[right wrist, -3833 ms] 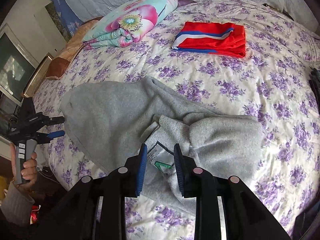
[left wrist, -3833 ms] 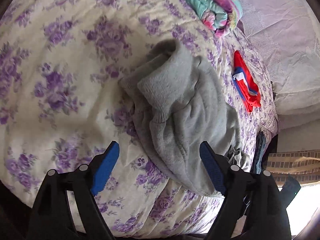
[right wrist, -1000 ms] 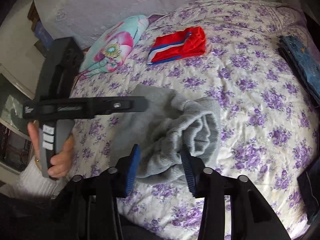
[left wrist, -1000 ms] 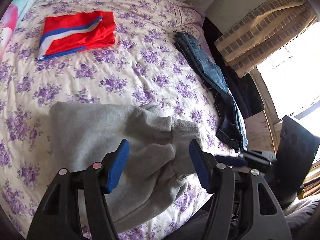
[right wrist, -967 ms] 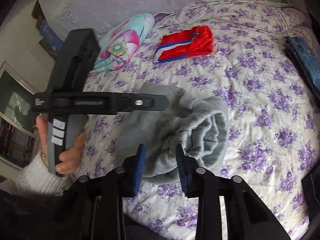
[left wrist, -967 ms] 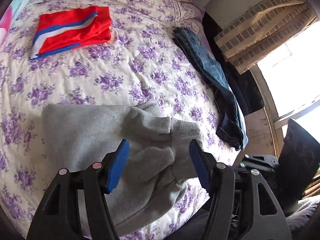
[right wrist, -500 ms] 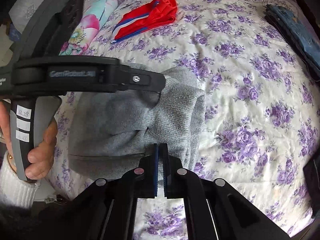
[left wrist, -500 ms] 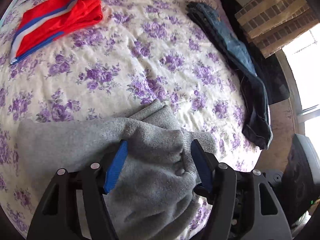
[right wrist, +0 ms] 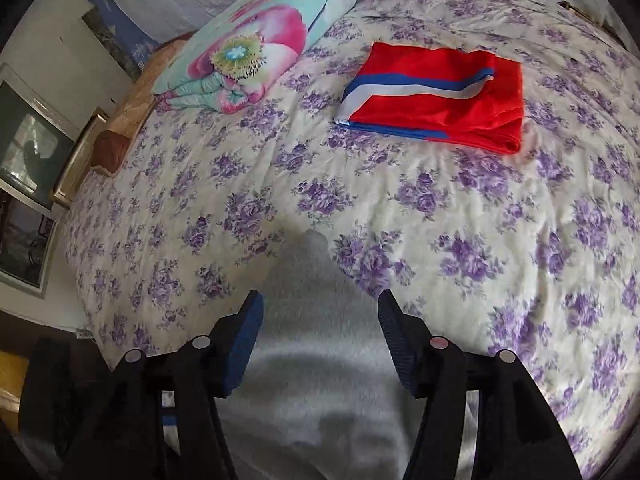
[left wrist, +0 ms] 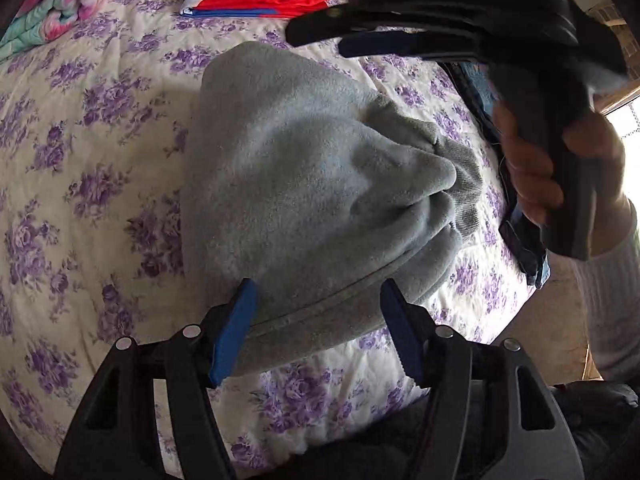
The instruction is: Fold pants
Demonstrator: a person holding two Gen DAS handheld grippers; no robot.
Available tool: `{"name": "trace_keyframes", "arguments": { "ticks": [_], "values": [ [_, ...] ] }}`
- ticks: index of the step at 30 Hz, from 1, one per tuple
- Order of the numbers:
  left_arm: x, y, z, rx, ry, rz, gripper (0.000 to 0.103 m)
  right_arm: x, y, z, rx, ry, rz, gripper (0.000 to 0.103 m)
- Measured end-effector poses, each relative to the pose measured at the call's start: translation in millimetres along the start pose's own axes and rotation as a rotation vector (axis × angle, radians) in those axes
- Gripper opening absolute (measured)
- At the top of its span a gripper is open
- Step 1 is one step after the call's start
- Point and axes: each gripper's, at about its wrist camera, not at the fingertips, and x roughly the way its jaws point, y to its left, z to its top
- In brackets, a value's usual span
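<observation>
Item: grey pants (left wrist: 304, 184), bunched at the near edge of the floral bedspread (left wrist: 80, 160), mid-fold; your left gripper (left wrist: 320, 328) and right gripper (right wrist: 320, 332) both gape empty, apparently just above it, so next flatten the lumpy waistband end.

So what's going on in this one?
A person with a handheld gripper in each hand is folding grey fleece pants on a purple-flowered bedspread. The pants lie bunched into a thick bundle. Both the left gripper and right gripper are open above them, gripping nothing. Folded red shorts lie farther back.
</observation>
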Motion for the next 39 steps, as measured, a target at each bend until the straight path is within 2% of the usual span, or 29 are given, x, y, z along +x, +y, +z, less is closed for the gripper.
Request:
{"name": "trace_keyframes", "arguments": {
  "ticks": [2,4,5,7,10,13,16,17,19,20,21,22,25,27,28,31,32,33,34,35,38,39],
  "values": [
    [-4,-4,0,0.005,-0.016,-0.068,0.061,19,13,16,-0.085,0.038,-0.054,0.058],
    [-6,-11,-1,0.033,-0.030,-0.097,0.059,36,18,21,-0.115,0.108,-0.050,0.021],
    [-4,-14,-2,0.049,-0.025,-0.109,0.059,44,19,20,-0.121,0.143,-0.075,0.009],
    [11,-17,-2,0.063,0.011,-0.109,0.058,57,22,15,-0.153,0.157,-0.157,0.008],
    [46,-17,-4,0.089,0.083,-0.049,0.058,90,18,6,-0.147,0.198,-0.232,0.008],
    [59,-21,-2,0.122,0.113,-0.022,0.060,97,26,-2,-0.197,0.154,-0.277,0.008],
    [41,-22,2,0.118,0.100,-0.057,0.060,70,21,-3,-0.176,0.137,-0.220,0.011],
    [28,-20,2,0.111,0.076,-0.076,0.060,52,17,-4,-0.145,0.118,-0.194,0.015],
    [-3,-12,0,0.085,0.001,-0.096,0.061,5,6,-12,-0.074,0.044,-0.157,0.031],
    [-18,-4,-2,0.060,-0.039,-0.103,0.062,-20,1,-21,-0.041,0.000,-0.139,0.052],
    [-30,7,-3,0.027,-0.071,-0.104,0.069,-41,-3,-31,-0.018,-0.036,-0.136,0.068],
    [-39,21,-5,-0.015,-0.093,-0.092,0.075,-59,-5,-44,-0.003,-0.059,-0.141,0.072],
    [-36,65,-7,-0.147,-0.075,-0.056,0.076,-78,-9,-85,-0.006,-0.029,-0.196,0.073],
    [-28,93,-8,-0.219,-0.034,-0.045,0.075,-78,-13,-113,0.013,-0.043,-0.335,0.073],
    [-24,98,-10,-0.231,-0.026,-0.058,0.075,-76,-17,-126,0.041,-0.052,-0.372,0.073],
    [-13,102,-13,-0.241,0.005,-0.079,0.075,-61,-43,-155,0.202,-0.022,-0.263,0.073],
    [-7,100,-14,-0.244,0.018,-0.085,0.075,-50,-52,-164,0.247,0.012,-0.252,0.073],
    [-2,98,-15,-0.247,0.030,-0.092,0.075,-40,-57,-174,0.281,0.043,-0.260,0.077],
    [3,98,-15,-0.248,0.043,-0.099,0.075,-32,-64,-183,0.334,0.048,-0.232,0.080],
    [7,98,-15,-0.247,0.054,-0.099,0.075,-27,-76,-193,0.409,0.040,-0.175,0.086],
    [21,94,-16,-0.248,0.085,-0.123,0.075,-15,-106,-213,0.597,0.056,0.036,0.088],
    [28,93,-15,-0.253,0.100,-0.135,0.075,-14,-110,-217,0.625,0.059,0.070,0.088]
  ]
}}
